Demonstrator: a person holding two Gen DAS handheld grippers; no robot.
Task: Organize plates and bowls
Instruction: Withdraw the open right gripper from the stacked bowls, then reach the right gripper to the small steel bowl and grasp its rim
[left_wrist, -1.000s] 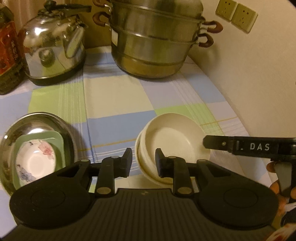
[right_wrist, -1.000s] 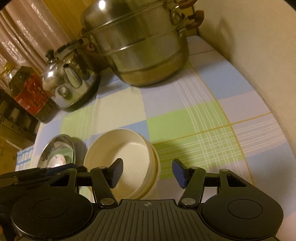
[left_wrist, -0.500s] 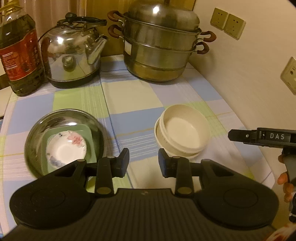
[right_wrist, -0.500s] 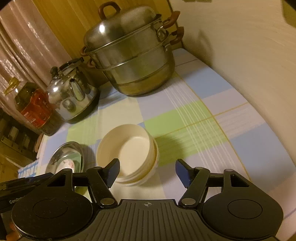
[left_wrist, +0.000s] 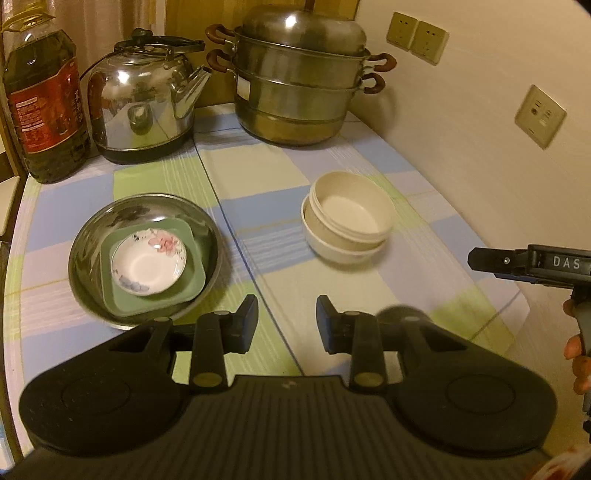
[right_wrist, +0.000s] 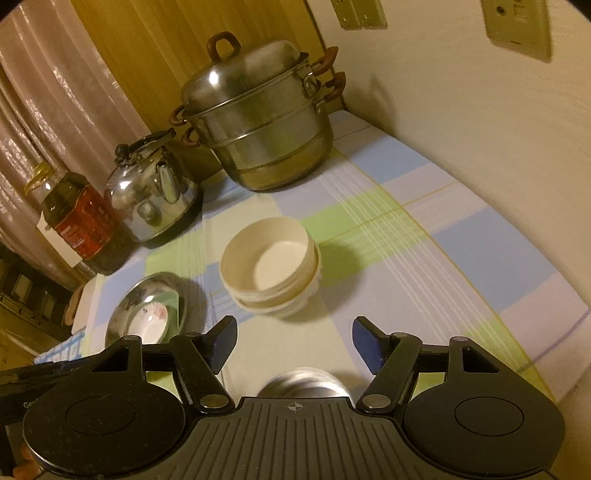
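Two cream bowls, nested, are seen at centre right on the checked cloth, a floral saucer at centre left, while the left gripper and right gripper, jaws just opened, are held empty.

left gripper: matte black ribbed body, two round discs at 8 and 4 o'clock, brass pivot screws, blue-faced pads | right gripper: same build, crosshair mark at 6 o'clock, white "DAS" lettering | sleeve: possibly patterned, blurred
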